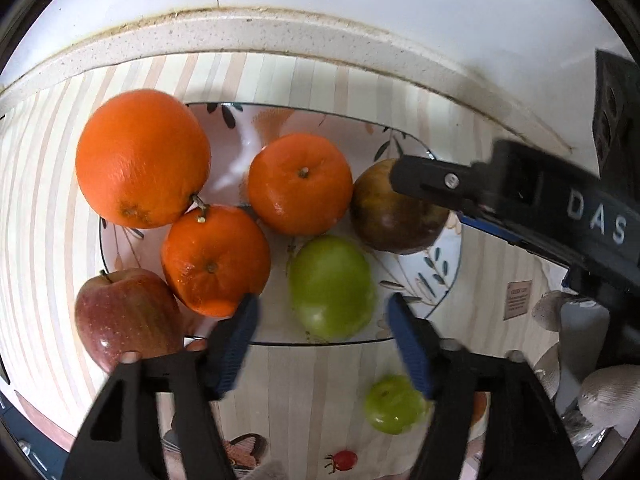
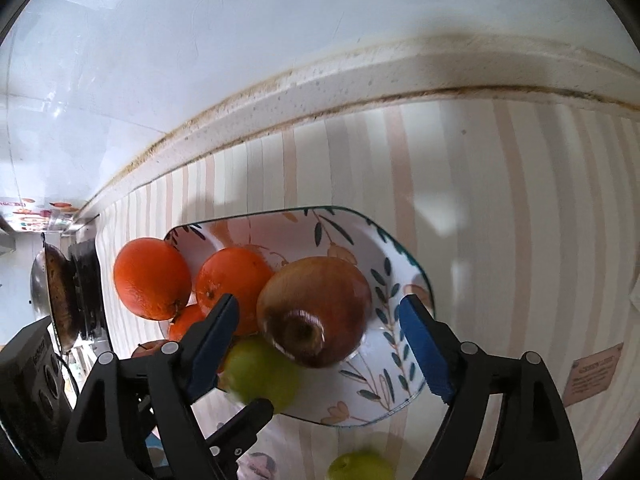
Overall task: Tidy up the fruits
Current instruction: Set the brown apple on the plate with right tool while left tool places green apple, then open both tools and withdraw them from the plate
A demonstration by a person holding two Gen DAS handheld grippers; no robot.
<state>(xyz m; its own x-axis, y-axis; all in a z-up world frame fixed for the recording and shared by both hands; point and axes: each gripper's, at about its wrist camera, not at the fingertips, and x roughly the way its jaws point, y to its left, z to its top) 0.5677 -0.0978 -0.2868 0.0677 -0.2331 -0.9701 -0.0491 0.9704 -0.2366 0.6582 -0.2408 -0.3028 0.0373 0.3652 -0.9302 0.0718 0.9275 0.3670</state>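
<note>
A floral plate [image 1: 442, 276] [image 2: 400, 276] on the striped cloth holds a big orange [image 1: 142, 158] [image 2: 152, 278], two mandarins [image 1: 300, 184] [image 1: 216, 260] [image 2: 234, 284], a green fruit [image 1: 330, 288] [image 2: 262, 372] and a brownish-red apple [image 1: 394, 220] [image 2: 316, 308]. A red apple [image 1: 124, 314] leans at the plate's left edge. A small green fruit [image 1: 394, 404] [image 2: 360, 466] lies on the cloth in front of the plate. My left gripper [image 1: 322, 316] is open, its fingers either side of the green fruit. My right gripper [image 2: 320, 320] is open around the brownish apple and shows in the left wrist view [image 1: 460, 184].
A speckled counter ledge [image 1: 280, 32] [image 2: 360, 80] and white wall run behind the plate. A stove with a pan [image 2: 60, 300] stands far left in the right wrist view. A paper tag [image 1: 518, 300] [image 2: 592, 372] lies on the cloth to the right.
</note>
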